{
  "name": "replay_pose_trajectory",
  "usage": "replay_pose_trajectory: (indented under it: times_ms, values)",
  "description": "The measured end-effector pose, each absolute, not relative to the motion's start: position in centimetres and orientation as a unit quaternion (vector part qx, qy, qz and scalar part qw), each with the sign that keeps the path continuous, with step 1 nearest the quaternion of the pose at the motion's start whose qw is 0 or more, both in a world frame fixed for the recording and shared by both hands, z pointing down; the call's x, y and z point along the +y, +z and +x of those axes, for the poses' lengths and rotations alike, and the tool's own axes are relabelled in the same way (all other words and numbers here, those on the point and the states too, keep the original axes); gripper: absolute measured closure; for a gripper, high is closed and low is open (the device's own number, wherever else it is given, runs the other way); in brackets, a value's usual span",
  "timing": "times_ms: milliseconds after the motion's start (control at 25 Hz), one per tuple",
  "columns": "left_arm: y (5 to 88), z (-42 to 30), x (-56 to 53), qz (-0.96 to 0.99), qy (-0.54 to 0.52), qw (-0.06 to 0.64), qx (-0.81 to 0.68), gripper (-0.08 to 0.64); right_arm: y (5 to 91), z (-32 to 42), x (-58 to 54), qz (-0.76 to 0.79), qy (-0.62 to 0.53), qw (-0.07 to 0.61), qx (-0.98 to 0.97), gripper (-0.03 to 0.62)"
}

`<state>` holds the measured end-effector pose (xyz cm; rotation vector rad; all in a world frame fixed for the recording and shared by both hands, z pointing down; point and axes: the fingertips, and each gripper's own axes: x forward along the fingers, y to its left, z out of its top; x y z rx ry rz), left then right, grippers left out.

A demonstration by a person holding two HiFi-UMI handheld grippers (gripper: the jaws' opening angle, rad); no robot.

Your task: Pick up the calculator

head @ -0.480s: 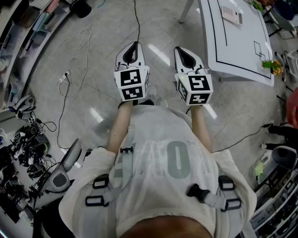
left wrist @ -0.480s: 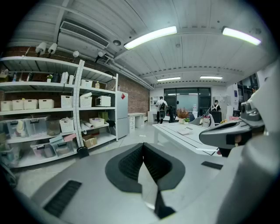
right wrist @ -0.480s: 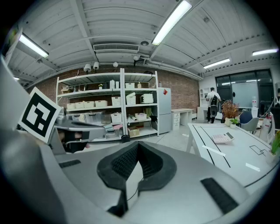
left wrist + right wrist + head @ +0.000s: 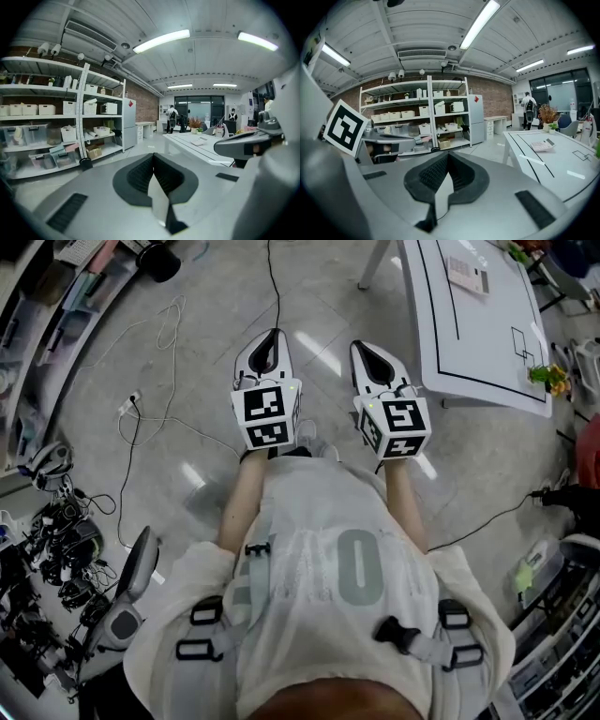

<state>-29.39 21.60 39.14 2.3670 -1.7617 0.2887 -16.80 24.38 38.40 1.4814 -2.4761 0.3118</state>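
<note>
Head view shows the person standing on a grey floor and holding both tools forward, a little below level. The left gripper (image 4: 269,339) has its jaws pressed together with nothing between them, and the right gripper (image 4: 367,349) is the same: fully closed and empty. The calculator (image 4: 466,273) lies flat on the white table (image 4: 487,343), ahead of the right gripper and to its right, well apart from it. In the right gripper view it shows far off, on the right side beyond the jaws. I judge that the approach is not yet begun. The first danger, I think, is to arrive with the jaws closed, because then the tips would only push the calculator across the smooth top. It also looks thin and flat, so a grip from above could slip off its edges. A small plant (image 4: 545,377) stands at the table edge nearer to the right gripper, and a wide swing could hit it.
</note>
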Motion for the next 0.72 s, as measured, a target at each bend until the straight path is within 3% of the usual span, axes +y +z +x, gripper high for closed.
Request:
replay_pose_trajectory:
  times_ms: [720]
  values:
    - [37.3, -33.6, 16.3, 0.801, 0.062, 0.073, -0.591, 0.538, 37.6, -19.4, 19.6, 0.532, 0.076, 0.125, -0.834, 0.584]
